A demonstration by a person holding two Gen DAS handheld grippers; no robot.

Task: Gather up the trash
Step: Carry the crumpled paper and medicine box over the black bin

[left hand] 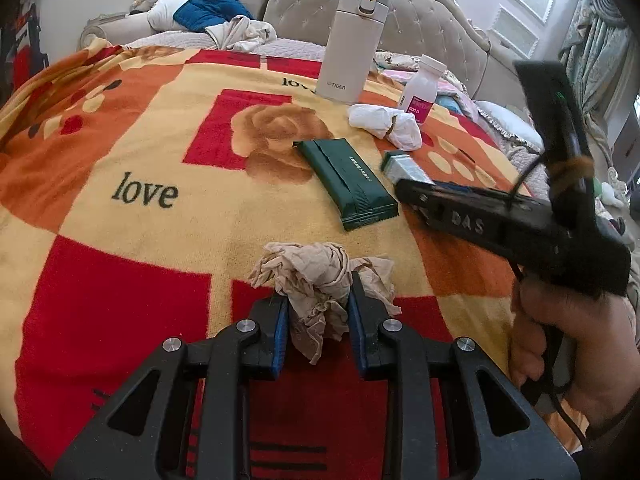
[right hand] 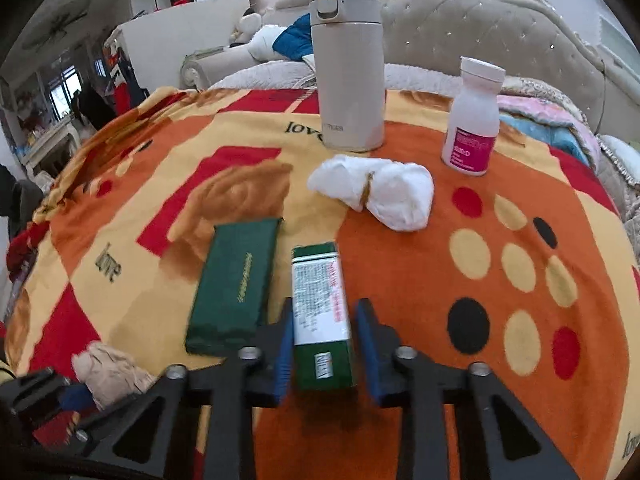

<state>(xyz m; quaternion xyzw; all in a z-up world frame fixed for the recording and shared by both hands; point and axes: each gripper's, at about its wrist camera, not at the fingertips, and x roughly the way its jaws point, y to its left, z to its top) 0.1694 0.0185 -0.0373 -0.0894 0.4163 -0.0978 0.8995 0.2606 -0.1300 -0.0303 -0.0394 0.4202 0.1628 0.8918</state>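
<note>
The left tongs (left hand: 318, 316) were clamped on a crumpled brown tissue (left hand: 320, 276) on the blanket (left hand: 120, 152); the right tongs (right hand: 323, 344) flanked a small green-and-white box (right hand: 320, 312), contact unclear; beyond lay a green packet (right hand: 234, 284), a white wad (right hand: 380, 192), a flask (right hand: 348, 72) and a bottle (right hand: 474, 120).

"love" is woven into the blanket (left hand: 144, 194) in several places. "TIGER" is printed low on the flask (left hand: 337, 86). "DAS" is embossed on the right gripper (left hand: 466, 222). The bottle (left hand: 419, 103) label's "600 D" is barely readable.
</note>
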